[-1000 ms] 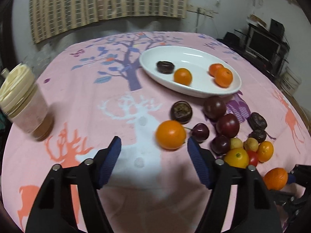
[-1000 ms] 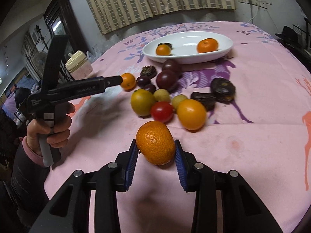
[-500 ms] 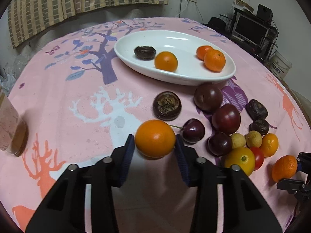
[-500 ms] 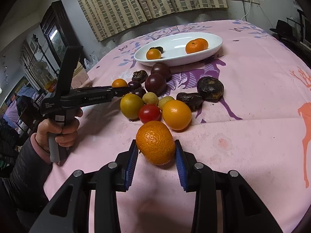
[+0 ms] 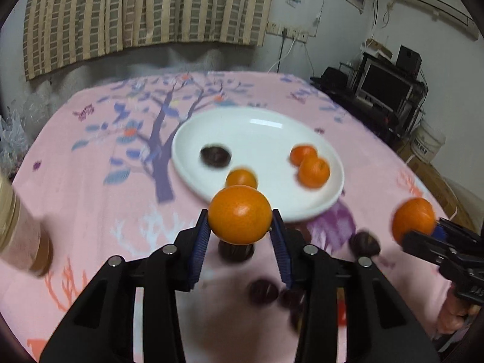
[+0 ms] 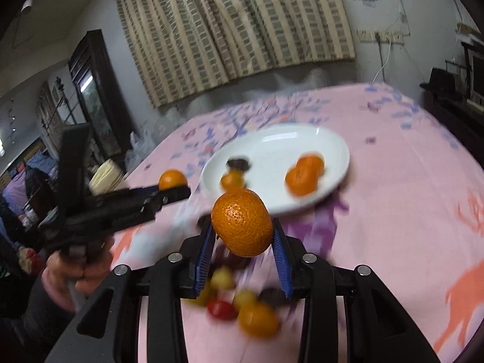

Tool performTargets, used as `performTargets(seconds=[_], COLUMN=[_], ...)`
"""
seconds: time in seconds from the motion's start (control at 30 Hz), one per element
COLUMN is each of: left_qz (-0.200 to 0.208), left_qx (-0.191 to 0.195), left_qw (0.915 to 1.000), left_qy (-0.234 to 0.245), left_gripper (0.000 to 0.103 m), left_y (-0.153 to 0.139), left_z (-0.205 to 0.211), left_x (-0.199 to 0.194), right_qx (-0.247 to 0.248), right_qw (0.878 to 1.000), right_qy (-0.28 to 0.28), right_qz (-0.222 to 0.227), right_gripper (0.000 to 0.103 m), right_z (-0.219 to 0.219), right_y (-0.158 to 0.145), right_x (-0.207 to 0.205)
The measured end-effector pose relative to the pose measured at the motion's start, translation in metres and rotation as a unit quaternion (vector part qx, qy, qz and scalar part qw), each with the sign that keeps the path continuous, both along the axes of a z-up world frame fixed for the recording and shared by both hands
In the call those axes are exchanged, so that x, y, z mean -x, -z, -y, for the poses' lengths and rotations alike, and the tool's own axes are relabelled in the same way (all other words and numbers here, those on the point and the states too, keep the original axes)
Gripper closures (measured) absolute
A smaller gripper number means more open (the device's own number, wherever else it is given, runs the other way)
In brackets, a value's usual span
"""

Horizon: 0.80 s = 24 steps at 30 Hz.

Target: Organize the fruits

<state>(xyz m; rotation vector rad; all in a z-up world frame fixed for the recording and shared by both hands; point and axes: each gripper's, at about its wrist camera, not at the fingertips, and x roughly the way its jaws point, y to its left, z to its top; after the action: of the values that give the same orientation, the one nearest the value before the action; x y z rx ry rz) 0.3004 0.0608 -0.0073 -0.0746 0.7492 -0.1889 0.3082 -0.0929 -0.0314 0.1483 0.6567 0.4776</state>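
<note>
Left wrist view: the left gripper was clamped on 1 orange, raised at 6 o'clock of the white plate. Right wrist view: the right gripper clasped 1 tangerine at the plate's 7 o'clock. Both fruits seemed light, firm, slightly yielding; hold across the middle.
</note>
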Motion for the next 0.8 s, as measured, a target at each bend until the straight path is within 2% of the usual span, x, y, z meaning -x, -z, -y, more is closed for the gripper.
performTargets(seconds=[0.07,0.17,0.27,0.43,0.47,0.5,0.53,0.57,0.67,0.8], left_qz=[0.000,-0.007,-0.026,-0.058,-0.063,-0.063,-0.046,-0.021,0.017,0.032], left_qx=[0.010,0.024,0.019,-0.004,-0.007,-0.009,-0.011,-0.018,-0.045,-0.058], left_qw=[0.9999,0.9996,0.9994,0.9981,0.9976,0.9973,0.9979,0.9982,0.9968,0.9948], left_qy=[-0.002,-0.010,-0.015,-0.023,-0.029,-0.036,-0.045,-0.053,-0.064,-0.077], left_gripper=[0.064,0.064,0.064,0.063,0.046,0.023,0.017,0.014,0.008,0.005], left_y=[-0.007,-0.009,0.002,0.024,0.025,0.024,0.019,0.010,-0.013,-0.025], left_z=[0.010,0.016,0.022,0.028,0.028,0.027,0.025,0.024,0.024,0.022], left_x=[-0.026,-0.061,-0.094,-0.121,-0.122,-0.120,-0.114,-0.106,-0.083,-0.049], right_qx=[0.011,0.039,0.074,0.074,0.078,0.078,0.075,0.072,0.053,0.020], right_qw=[1.000,0.999,0.997,0.996,0.996,0.996,0.996,0.997,0.998,1.000], right_qy=[0.013,0.009,0.003,-0.017,-0.021,-0.024,-0.025,-0.025,-0.017,-0.013], right_qz=[-0.004,-0.034,-0.038,-0.045,-0.042,-0.038,-0.032,-0.025,-0.002,-0.006], right_gripper=[0.065,0.065,0.065,0.063,0.053,0.050,0.050,0.050,0.048,0.047], right_z=[-0.008,-0.021,-0.029,-0.031,-0.032,-0.030,-0.028,-0.026,-0.013,0.006], right_y=[0.002,0.014,0.024,0.031,0.031,0.029,0.026,0.022,0.006,0.001], right_x=[-0.033,-0.074,-0.095,-0.108,-0.105,-0.102,-0.098,-0.094,-0.083,-0.068])
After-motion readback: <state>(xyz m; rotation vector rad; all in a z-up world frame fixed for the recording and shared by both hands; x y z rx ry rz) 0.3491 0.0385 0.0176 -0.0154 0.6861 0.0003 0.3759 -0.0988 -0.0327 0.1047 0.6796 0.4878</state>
